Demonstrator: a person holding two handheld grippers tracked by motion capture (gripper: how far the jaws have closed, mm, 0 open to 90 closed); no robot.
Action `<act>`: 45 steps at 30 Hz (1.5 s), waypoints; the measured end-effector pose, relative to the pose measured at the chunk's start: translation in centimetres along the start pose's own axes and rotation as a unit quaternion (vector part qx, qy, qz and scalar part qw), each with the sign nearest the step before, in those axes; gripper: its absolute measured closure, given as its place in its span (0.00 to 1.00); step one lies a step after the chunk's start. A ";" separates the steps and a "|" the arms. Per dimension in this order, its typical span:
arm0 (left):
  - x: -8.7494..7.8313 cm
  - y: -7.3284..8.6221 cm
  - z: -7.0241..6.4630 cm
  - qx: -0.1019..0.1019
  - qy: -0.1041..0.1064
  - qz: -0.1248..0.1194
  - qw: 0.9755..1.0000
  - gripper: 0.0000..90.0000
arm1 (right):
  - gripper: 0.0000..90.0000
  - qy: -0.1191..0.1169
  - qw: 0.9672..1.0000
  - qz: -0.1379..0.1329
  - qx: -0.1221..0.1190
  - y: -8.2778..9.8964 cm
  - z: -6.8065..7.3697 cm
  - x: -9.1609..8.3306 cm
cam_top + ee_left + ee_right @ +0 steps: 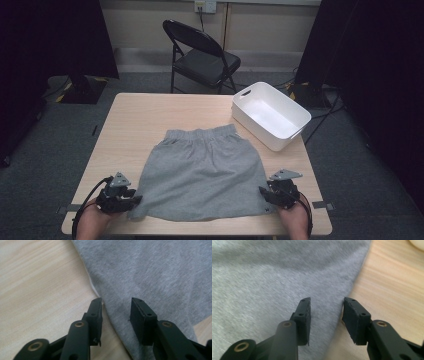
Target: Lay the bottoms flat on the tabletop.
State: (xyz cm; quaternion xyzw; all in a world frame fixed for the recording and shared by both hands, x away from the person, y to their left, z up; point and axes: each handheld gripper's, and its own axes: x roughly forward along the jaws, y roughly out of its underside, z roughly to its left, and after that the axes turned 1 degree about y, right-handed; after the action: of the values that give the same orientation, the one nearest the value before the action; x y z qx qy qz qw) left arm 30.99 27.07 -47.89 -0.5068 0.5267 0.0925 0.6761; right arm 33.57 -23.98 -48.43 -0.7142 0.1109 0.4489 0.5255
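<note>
- The high view takes in the whole scene: a grey skirt [202,172] lies spread flat on the wooden counter [135,115], waistband at the far side and hem toward the person, with a white tub [270,115] beside its far right corner and a black folding chair [202,52] beyond the counter.
- There the left gripper [131,199] sits at the near left corner of the hem and the right gripper [263,192] at the near right corner, but their fingers are too small to judge.
- The left gripper view gives the detail: the left fingers [96,315] are parted, straddling the skirt's side edge, one over bare wood, the other over cloth, pads not pressing it.
- The right gripper view likewise shows the right fingers [355,320] apart across the opposite edge, cloth between them ungripped.
</note>
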 end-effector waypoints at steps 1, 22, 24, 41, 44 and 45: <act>0.0 -0.1 0.0 -0.003 0.005 0.002 1.000 0.71 | 0.70 -0.007 1.000 -0.002 0.009 0.1 -0.2 0.0; -1.9 0.6 1.2 -0.037 0.011 -0.010 0.999 0.85 | 0.95 -0.048 0.998 0.017 0.034 1.3 -1.5 -1.3; -2.0 0.7 1.5 -0.046 0.019 -0.010 0.999 0.82 | 0.91 -0.045 0.998 0.015 0.032 1.2 -1.4 -1.2; -1.5 0.1 3.1 -0.040 -0.004 -0.100 0.994 0.17 | 0.18 -0.043 0.997 -0.054 0.036 0.4 -0.4 -0.9; -1.3 -0.1 3.1 -0.043 -0.001 -0.101 0.994 0.18 | 0.16 -0.037 0.997 -0.058 0.040 0.4 -0.4 -0.8; -1.3 -0.1 3.1 -0.044 -0.003 -0.101 0.994 0.17 | 0.16 -0.034 0.997 -0.057 0.037 0.4 -0.4 -0.9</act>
State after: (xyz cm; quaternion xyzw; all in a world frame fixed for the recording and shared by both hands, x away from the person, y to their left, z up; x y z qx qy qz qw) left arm 32.39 29.96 -46.97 -0.5865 0.4665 0.0482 0.6603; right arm 33.07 -24.79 -48.02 -0.6836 0.0687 0.4375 0.5802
